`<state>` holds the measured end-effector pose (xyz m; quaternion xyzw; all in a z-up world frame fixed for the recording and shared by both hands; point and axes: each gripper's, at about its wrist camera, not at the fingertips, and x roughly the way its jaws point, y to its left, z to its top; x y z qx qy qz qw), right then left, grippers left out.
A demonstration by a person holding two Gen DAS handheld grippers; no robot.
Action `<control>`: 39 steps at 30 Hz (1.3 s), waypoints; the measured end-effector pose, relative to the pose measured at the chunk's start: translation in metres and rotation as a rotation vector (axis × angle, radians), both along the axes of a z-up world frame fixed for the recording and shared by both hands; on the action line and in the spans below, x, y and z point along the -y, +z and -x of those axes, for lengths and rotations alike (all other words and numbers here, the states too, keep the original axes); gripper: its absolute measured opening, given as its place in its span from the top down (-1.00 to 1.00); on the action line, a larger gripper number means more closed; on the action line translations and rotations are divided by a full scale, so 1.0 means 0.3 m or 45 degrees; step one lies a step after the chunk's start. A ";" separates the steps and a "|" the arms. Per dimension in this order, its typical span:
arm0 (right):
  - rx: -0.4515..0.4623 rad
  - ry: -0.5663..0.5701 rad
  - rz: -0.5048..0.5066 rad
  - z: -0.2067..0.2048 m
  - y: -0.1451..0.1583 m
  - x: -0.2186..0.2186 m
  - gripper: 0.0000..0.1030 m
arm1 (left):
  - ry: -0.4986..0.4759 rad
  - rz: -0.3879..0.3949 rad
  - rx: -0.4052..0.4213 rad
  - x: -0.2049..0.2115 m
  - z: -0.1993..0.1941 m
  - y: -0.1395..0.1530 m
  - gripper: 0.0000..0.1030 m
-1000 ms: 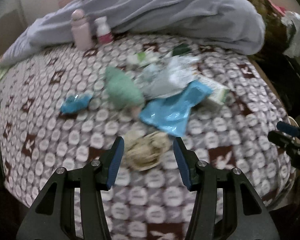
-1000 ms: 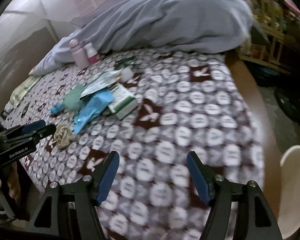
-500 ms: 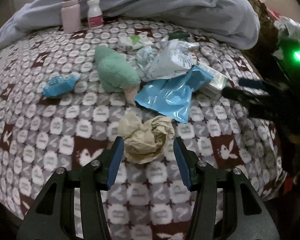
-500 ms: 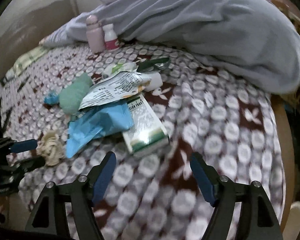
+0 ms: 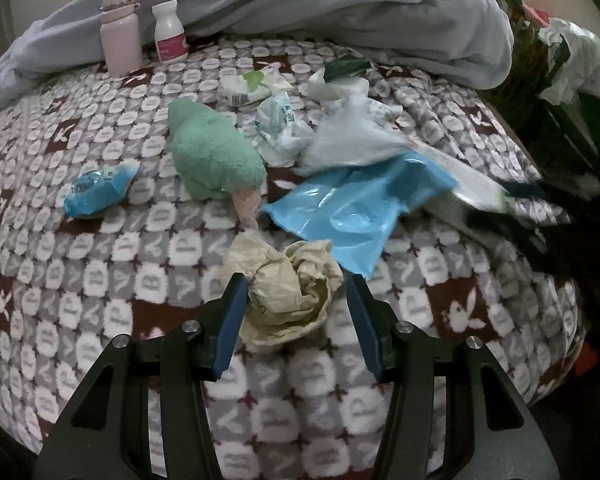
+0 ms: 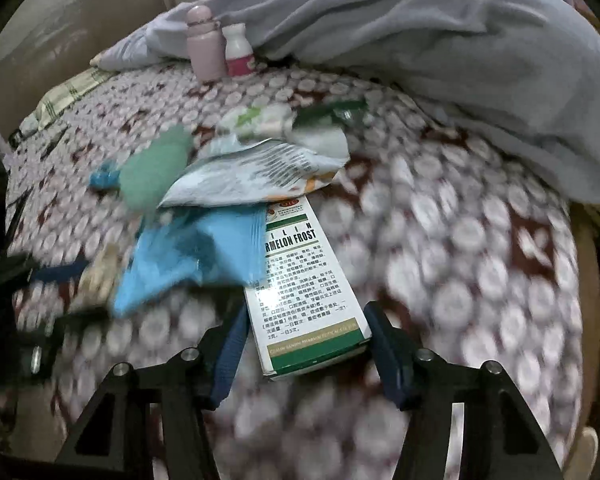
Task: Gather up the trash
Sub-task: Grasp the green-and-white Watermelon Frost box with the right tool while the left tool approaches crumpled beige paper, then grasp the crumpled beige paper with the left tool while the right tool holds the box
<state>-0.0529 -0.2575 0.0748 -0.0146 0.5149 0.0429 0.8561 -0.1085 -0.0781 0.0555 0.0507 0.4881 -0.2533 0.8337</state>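
A pile of trash lies on a patterned blanket (image 5: 100, 292). My left gripper (image 5: 296, 292) is open with its fingers on either side of a crumpled beige paper ball (image 5: 288, 288). Behind it lie a blue plastic bag (image 5: 352, 208), a silver foil wrapper (image 5: 356, 140), crumpled white wrappers (image 5: 280, 124) and a small blue packet (image 5: 96, 188). My right gripper (image 6: 306, 334) is open around the near end of a white and green box (image 6: 304, 292), which lies partly under the blue bag (image 6: 188, 256) and the foil wrapper (image 6: 256, 176).
A green plush toy (image 5: 212, 152) lies left of the pile. A pink bottle (image 5: 120, 32) and a white bottle (image 5: 170, 32) stand at the back. A grey quilt (image 5: 340, 8) is heaped behind. The bed edge drops off at the right.
Both grippers moved forward and lower. The left one now straddles the paper ball, and the right one has closed in on the box end.
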 end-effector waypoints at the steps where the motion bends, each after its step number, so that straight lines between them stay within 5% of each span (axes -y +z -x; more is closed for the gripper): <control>1: -0.010 -0.008 0.000 0.035 0.007 0.008 -0.10 | 0.000 0.006 -0.001 -0.001 -0.002 -0.002 0.04; 5: -0.030 -0.025 0.033 0.135 0.023 0.018 -0.14 | 0.007 0.006 -0.016 0.005 -0.014 -0.015 0.04; 8: -0.027 -0.029 0.077 0.118 0.016 -0.004 -0.40 | 0.021 0.033 -0.034 0.002 -0.015 -0.017 0.05; 12: -0.024 -0.004 0.149 0.047 -0.021 -0.051 -0.40 | 0.020 0.040 -0.044 -0.013 -0.004 -0.010 0.60; 15: -0.017 -0.008 0.147 0.050 -0.032 -0.052 -0.06 | 0.000 0.078 -0.064 -0.034 0.013 0.015 0.76; 26: 0.198 -0.200 0.106 0.310 0.148 0.093 0.02 | -0.125 0.157 0.041 0.067 0.114 0.181 0.83; 39: 0.296 -0.358 -0.017 0.516 0.210 0.237 0.02 | -0.279 0.244 0.065 0.263 0.223 0.342 0.88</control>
